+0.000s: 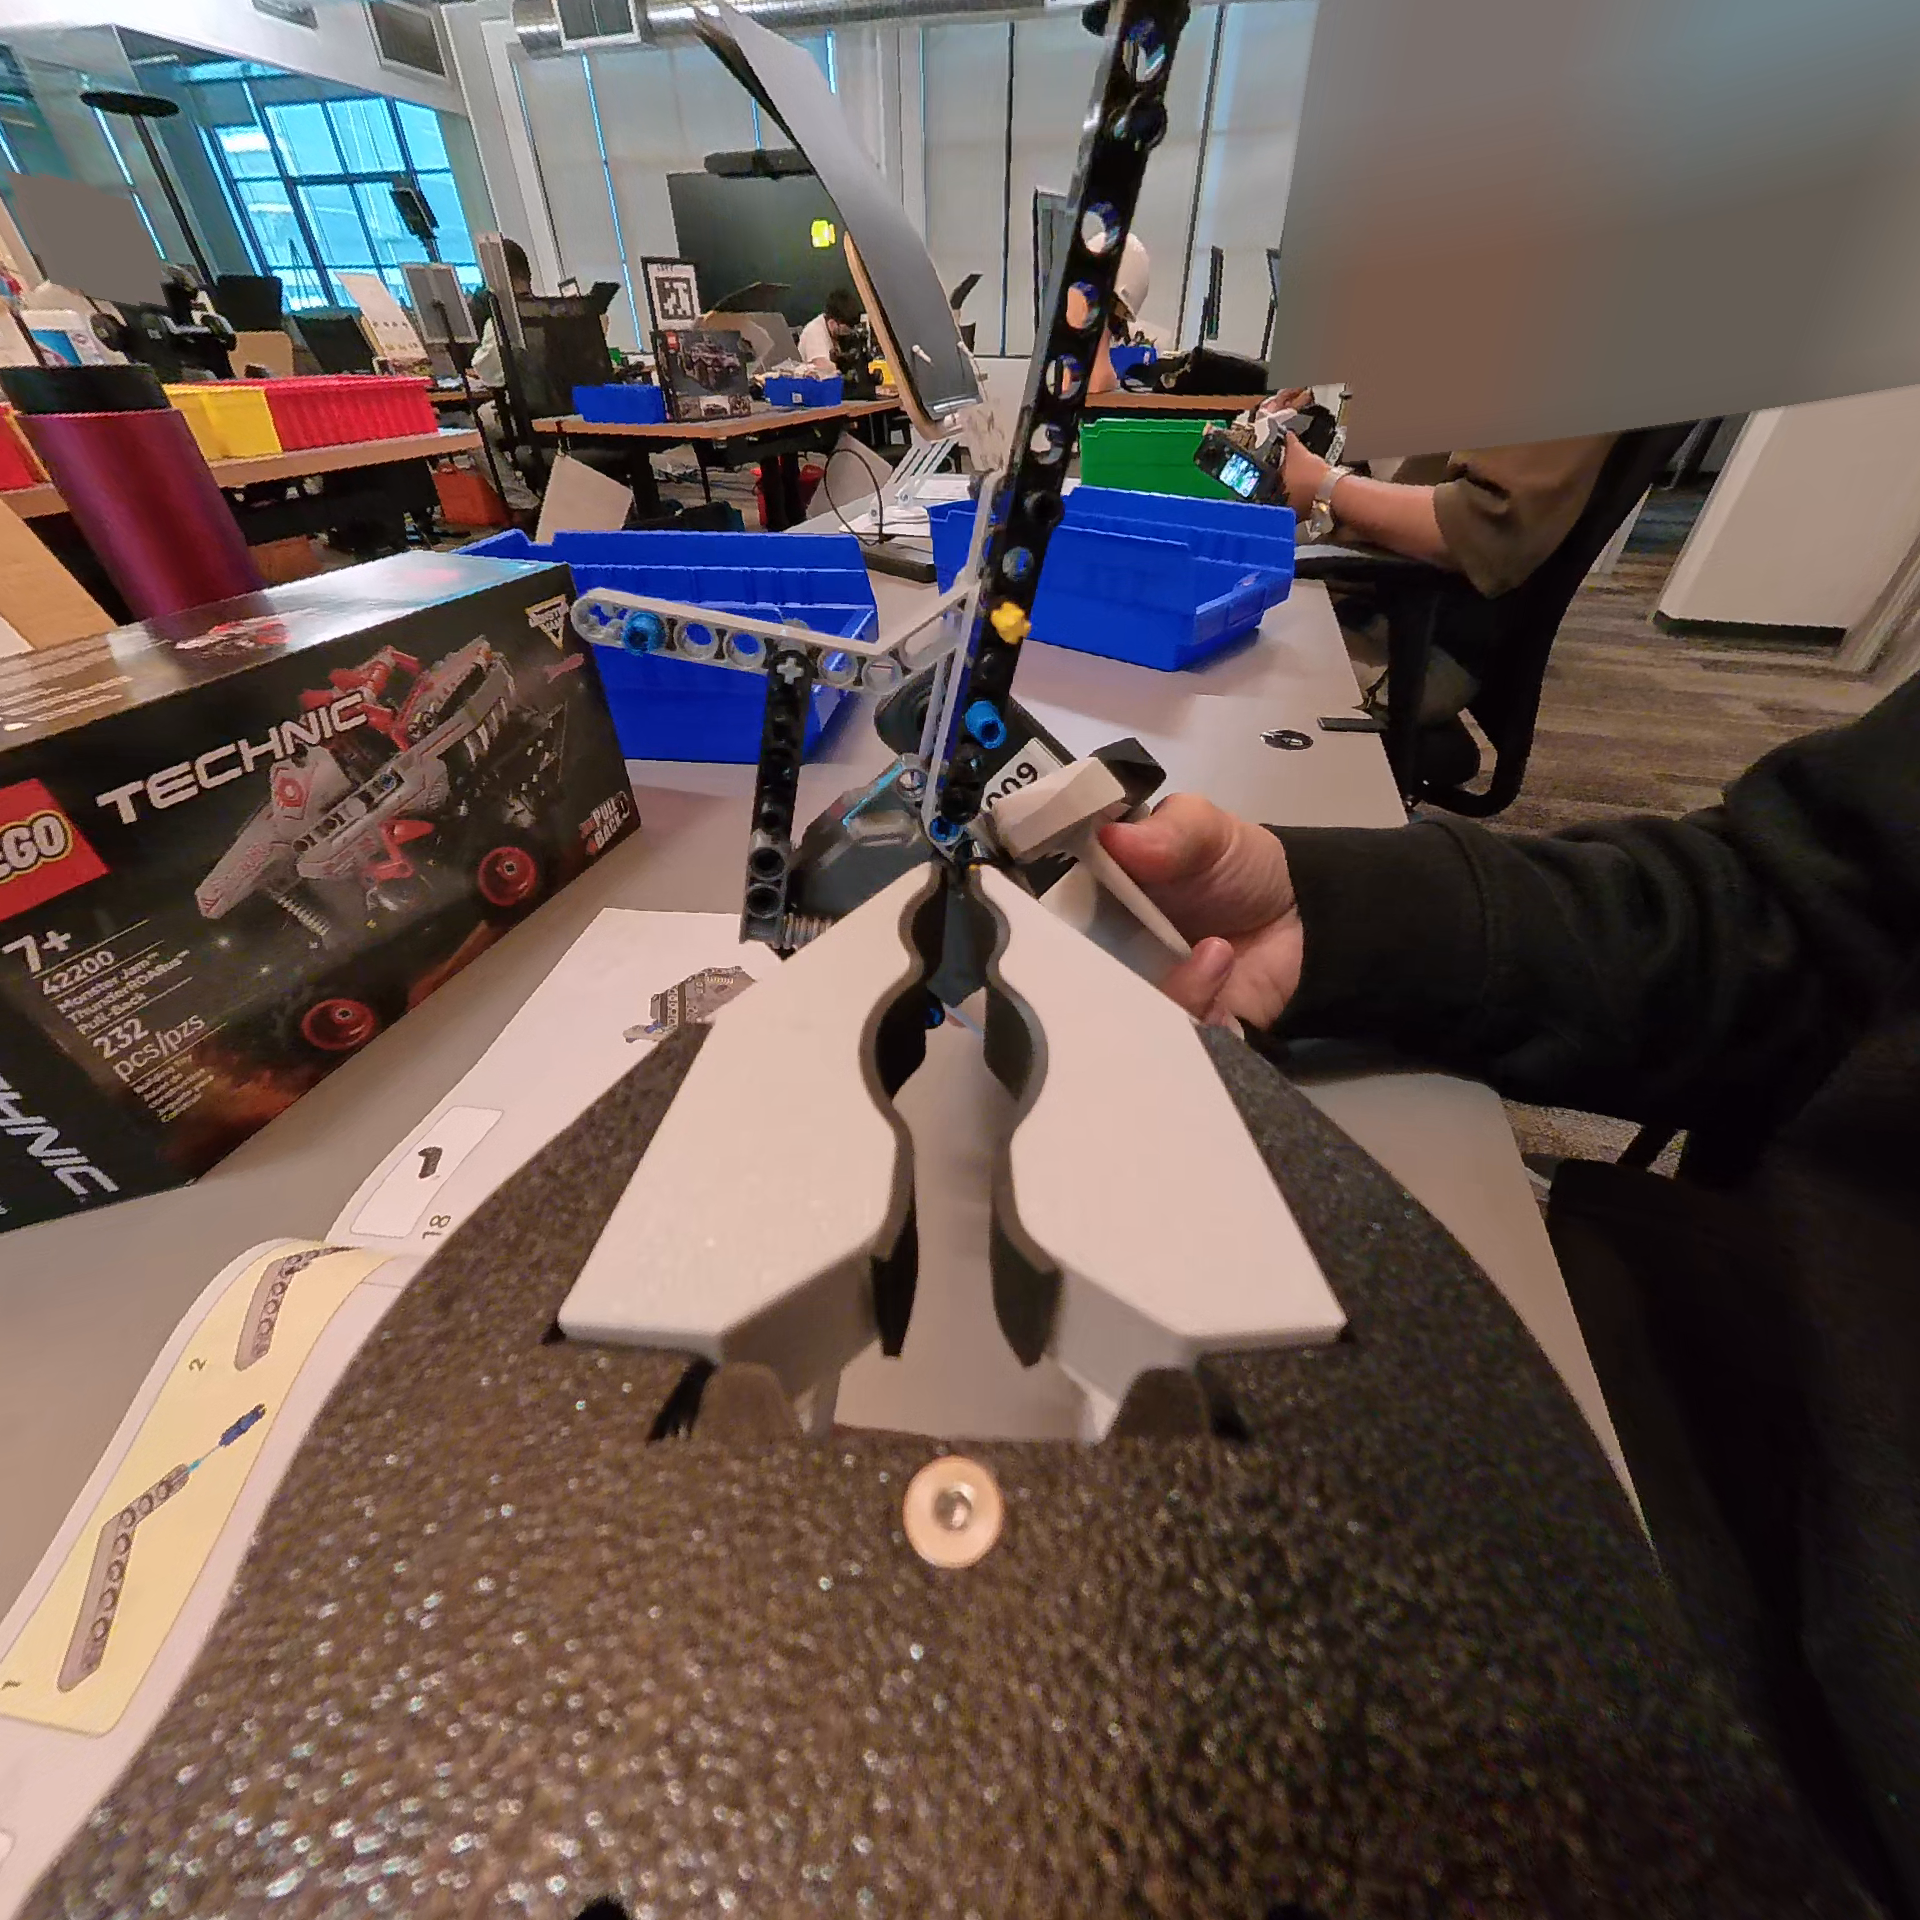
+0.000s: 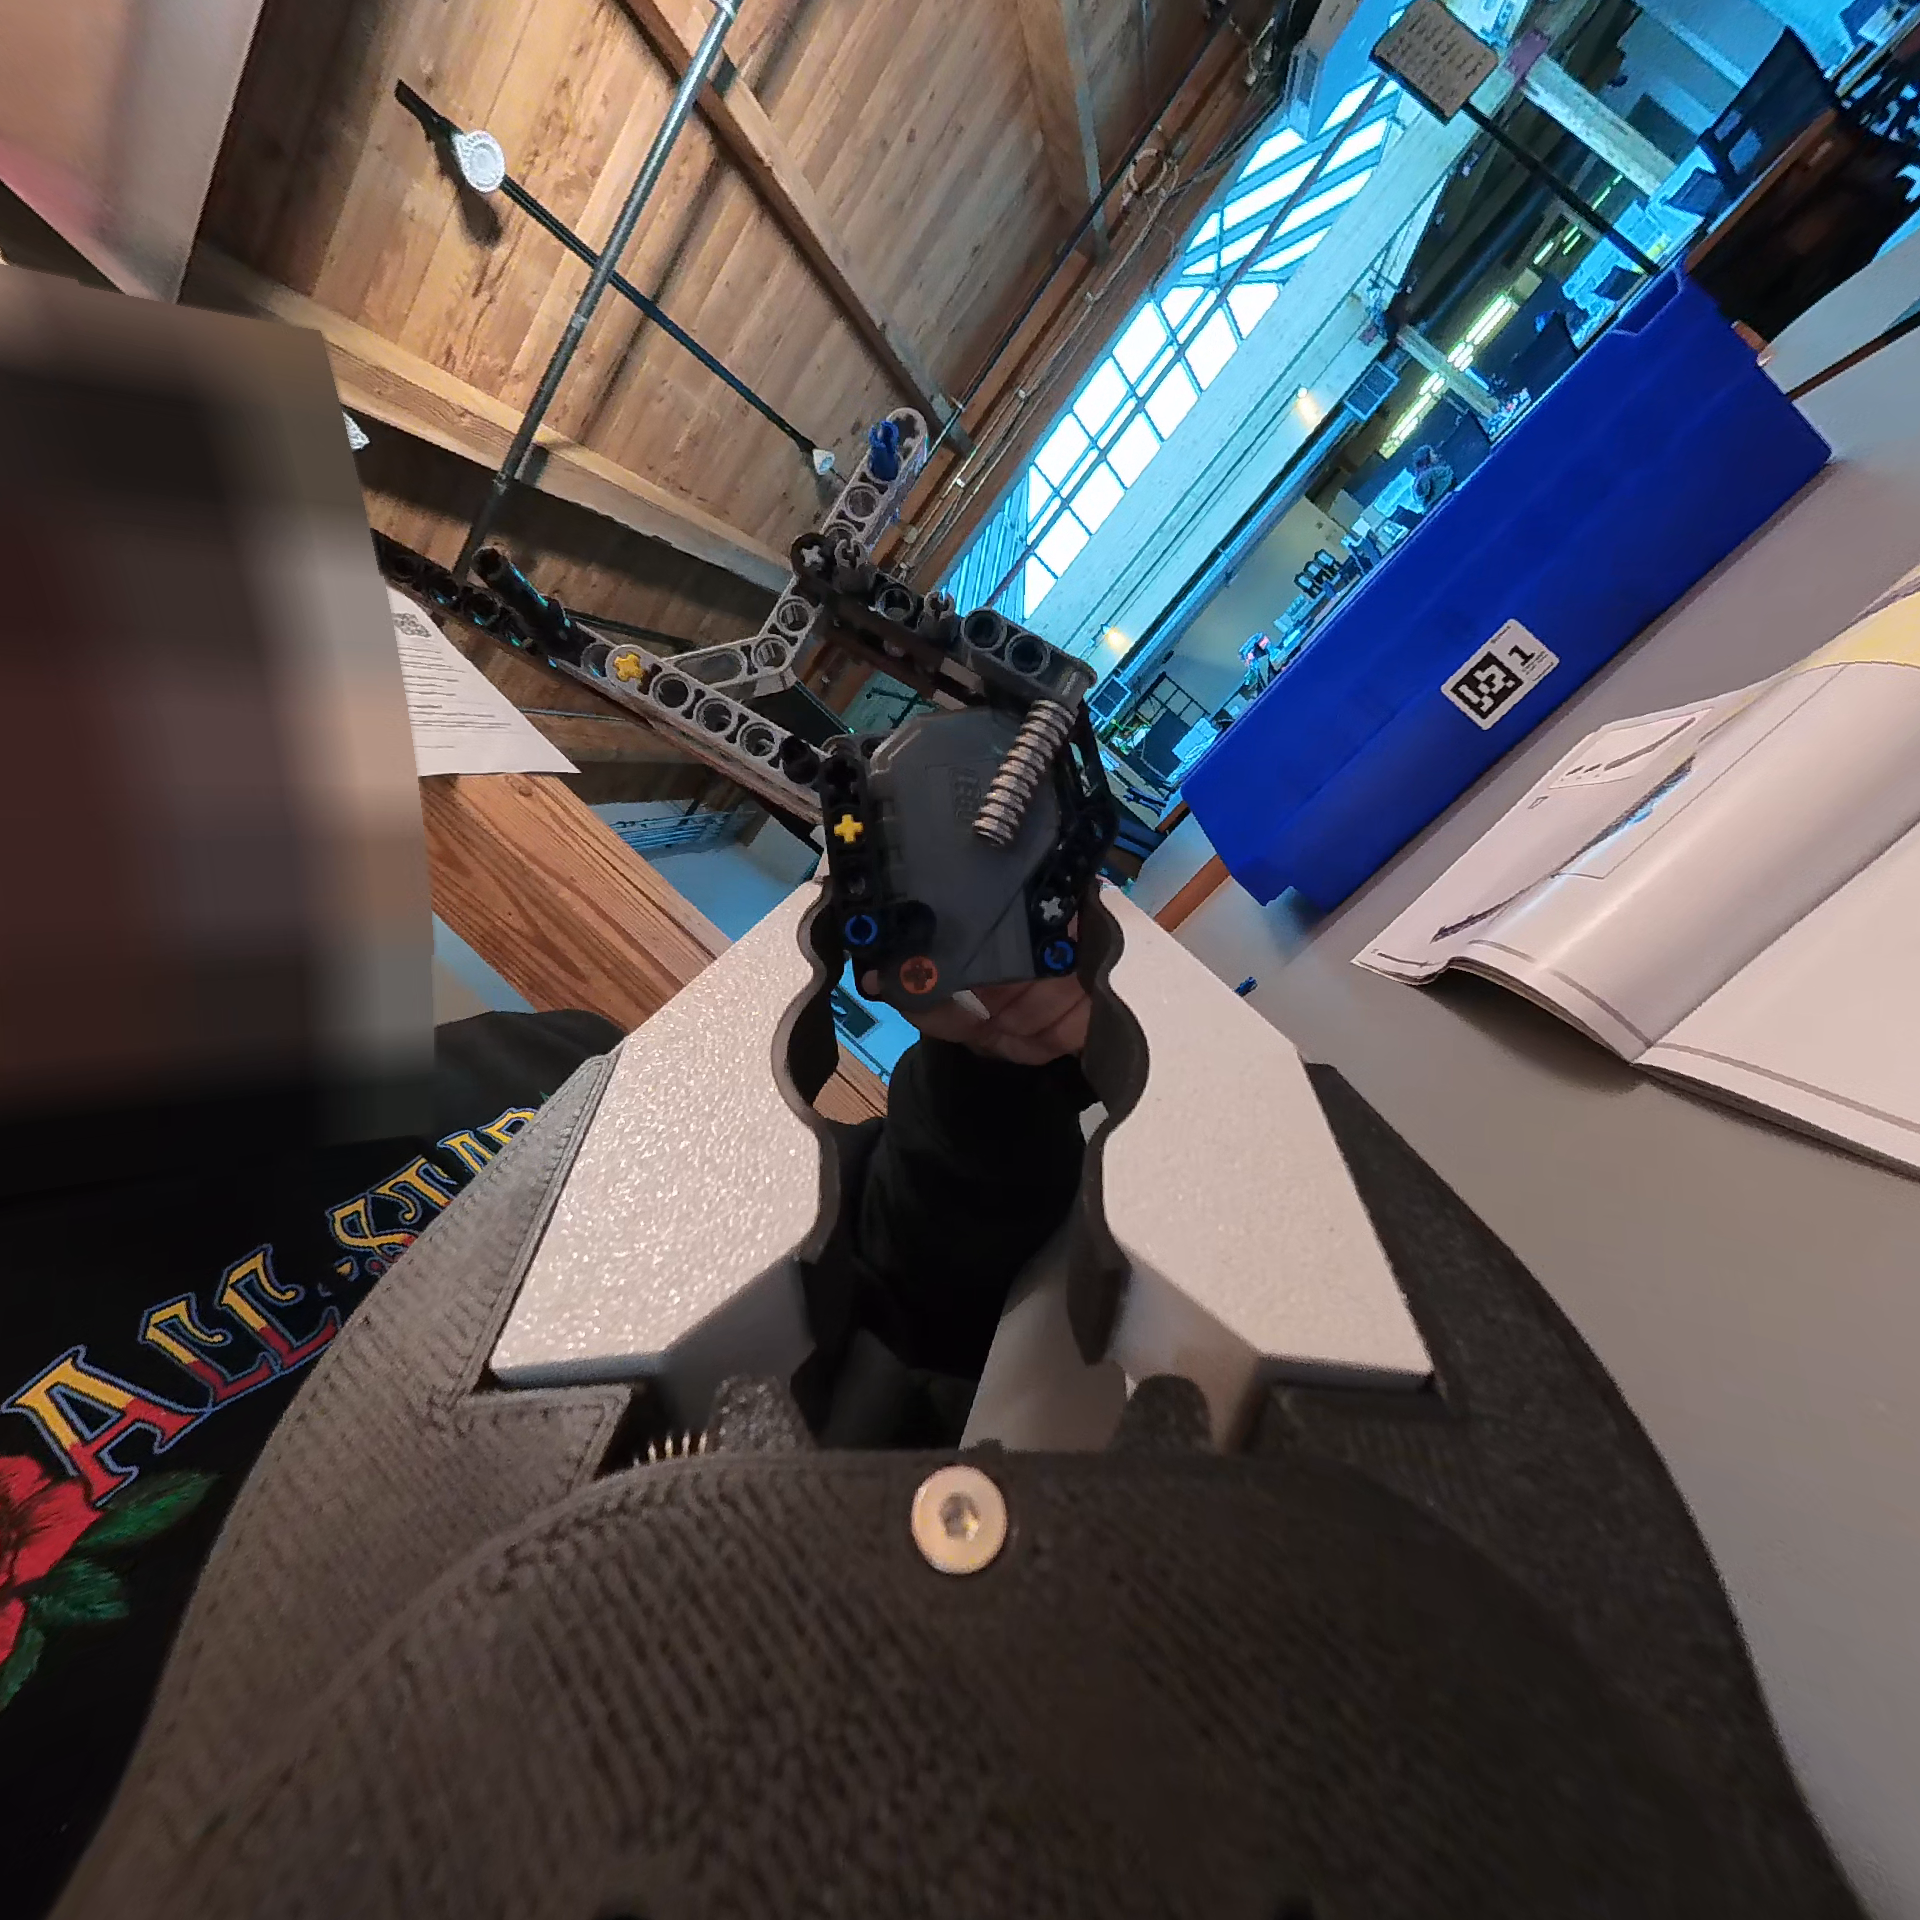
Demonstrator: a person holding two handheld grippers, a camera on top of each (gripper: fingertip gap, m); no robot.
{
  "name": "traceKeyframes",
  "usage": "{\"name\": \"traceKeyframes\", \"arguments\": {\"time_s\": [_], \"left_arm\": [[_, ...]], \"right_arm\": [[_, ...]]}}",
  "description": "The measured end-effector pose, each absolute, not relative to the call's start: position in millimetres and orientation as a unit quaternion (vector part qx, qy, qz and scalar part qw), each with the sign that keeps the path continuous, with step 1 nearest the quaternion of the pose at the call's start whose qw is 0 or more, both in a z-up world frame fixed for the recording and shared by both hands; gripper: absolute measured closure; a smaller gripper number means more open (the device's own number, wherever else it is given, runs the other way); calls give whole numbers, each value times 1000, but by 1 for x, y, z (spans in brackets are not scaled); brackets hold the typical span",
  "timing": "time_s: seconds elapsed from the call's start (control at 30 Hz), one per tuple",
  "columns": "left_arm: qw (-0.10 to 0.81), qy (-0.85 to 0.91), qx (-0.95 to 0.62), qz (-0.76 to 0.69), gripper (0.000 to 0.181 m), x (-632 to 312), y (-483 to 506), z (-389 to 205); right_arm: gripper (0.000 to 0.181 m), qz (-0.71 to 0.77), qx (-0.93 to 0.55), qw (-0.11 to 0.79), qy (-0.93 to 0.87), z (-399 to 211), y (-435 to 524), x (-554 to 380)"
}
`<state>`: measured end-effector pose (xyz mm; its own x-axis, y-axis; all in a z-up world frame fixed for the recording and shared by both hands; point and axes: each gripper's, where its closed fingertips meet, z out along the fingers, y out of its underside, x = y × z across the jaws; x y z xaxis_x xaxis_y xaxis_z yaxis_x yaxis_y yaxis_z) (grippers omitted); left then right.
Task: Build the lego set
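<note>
Holding a half-built frame between two grippers

Left wrist view: the left gripper (image 1: pixel 958 883) is closed on the lower end of the lego assembly (image 1: pixel 935 748), which is held in the air above the desk (image 1: pixel 1195 748), over the instruction booklet (image 1: pixel 582 997) near the desk's near edge. The right gripper (image 1: pixel 1049 821) is met at the same spot. A black beam (image 1: pixel 1081 291) rises steeply; the set's box (image 1: pixel 291 831) lies toward the left edge, blue bins (image 1: pixel 1143 582) at the far edge. A firm, steady clamp is judged best while parts are pressed.

Right wrist view: the right gripper (image 2: pixel 961 966) is clamped across the grey motor block (image 2: pixel 956 831). Only here are its spring (image 2: pixel 1023 769) and yellow axle end (image 2: pixel 848 828) shown.
</note>
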<state>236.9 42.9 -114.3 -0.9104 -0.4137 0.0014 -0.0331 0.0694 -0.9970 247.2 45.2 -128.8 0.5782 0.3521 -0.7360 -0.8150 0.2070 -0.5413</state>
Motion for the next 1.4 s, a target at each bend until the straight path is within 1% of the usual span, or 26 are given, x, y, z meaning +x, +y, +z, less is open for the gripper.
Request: {"name": "traceKeyframes", "arguments": {"time_s": [0.17,0.6,0.87,1.17,1.3,1.4], "left_arm": [[139,720,-148,-663,178,234,42,-114],[134,720,-149,-664,178,234,42,-115],[95,726,-154,-663,180,231,44,-120],[52,709,-165,-684,180,229,41,-117],[63,702,-166,-690,180,231,37,-115],[39,697,-159,-699,180,226,37,-113]], "right_arm": [[137,394,-492,740,235,-129,45,247],[138,394,-495,740,231,-129,46,245],[137,368,-533,729,221,-135,47,242],[137,375,-531,730,210,-133,46,239],[137,396,-513,732,211,-130,43,241],[138,403,-514,731,198,-129,43,236]]}}
